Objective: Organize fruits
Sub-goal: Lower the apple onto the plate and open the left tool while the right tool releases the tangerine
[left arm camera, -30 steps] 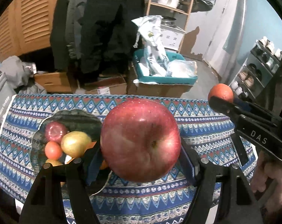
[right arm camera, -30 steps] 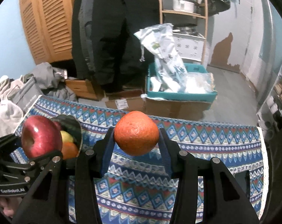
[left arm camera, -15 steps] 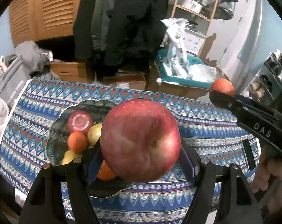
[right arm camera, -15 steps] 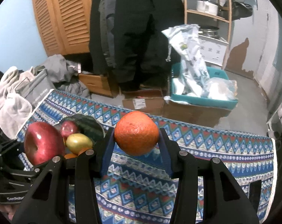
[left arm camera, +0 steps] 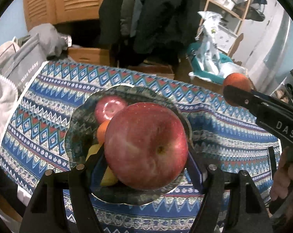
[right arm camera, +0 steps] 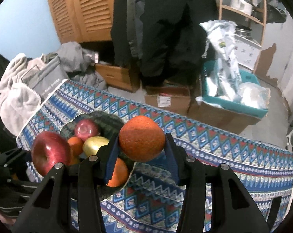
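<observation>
Your left hand-held gripper (left arm camera: 146,161) is clamping a large red apple (left arm camera: 146,145) above the dark fruit bowl (left arm camera: 79,120). Your right hand-held gripper (right arm camera: 141,151) is gripping an orange (right arm camera: 141,141), hovering at the bowl's 3 o'clock edge. The bowl is holding a smaller apple (right arm camera: 86,129), a yellow fruit (right arm camera: 95,145) and oranges (right arm camera: 75,144), resting on the patterned worktop (right arm camera: 214,143).

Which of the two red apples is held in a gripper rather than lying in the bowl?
The larger red apple, clamped in the left gripper above the bowl. The smaller red apple lies loose at the bowl's far side among the other fruit.
</observation>
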`<state>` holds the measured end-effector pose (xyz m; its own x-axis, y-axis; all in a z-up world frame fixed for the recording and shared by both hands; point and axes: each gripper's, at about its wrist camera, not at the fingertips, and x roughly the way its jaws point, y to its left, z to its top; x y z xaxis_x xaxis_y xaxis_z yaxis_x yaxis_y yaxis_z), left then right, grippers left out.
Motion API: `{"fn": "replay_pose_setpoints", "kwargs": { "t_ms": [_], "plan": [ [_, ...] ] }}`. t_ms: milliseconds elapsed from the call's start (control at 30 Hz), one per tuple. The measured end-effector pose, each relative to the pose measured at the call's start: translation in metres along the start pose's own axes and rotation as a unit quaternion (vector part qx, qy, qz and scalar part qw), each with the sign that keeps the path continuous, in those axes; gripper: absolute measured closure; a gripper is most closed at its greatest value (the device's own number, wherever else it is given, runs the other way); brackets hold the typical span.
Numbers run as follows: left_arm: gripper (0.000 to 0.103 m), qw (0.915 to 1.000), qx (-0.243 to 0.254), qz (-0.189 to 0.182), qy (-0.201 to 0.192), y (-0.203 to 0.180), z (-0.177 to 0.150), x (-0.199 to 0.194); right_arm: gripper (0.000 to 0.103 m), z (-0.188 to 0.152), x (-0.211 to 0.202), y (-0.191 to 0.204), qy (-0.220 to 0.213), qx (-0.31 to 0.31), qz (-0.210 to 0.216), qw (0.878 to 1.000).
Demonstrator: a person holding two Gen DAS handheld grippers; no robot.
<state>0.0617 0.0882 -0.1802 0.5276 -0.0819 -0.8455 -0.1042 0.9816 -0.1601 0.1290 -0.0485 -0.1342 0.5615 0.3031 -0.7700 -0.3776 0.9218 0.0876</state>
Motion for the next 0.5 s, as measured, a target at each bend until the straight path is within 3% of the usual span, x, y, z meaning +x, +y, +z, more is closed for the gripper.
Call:
{"fn": "replay_pose_setpoints", "kwargs": {
  "t_ms": [500],
  "plan": [
    [0.028, 0.9973, -0.036, 0.003, 0.063, 0.025, -0.01, 0.045, 0.057, -0.007, 0.057, 0.018, 0.054, -0.008, 0.024, 0.998]
  ]
}}
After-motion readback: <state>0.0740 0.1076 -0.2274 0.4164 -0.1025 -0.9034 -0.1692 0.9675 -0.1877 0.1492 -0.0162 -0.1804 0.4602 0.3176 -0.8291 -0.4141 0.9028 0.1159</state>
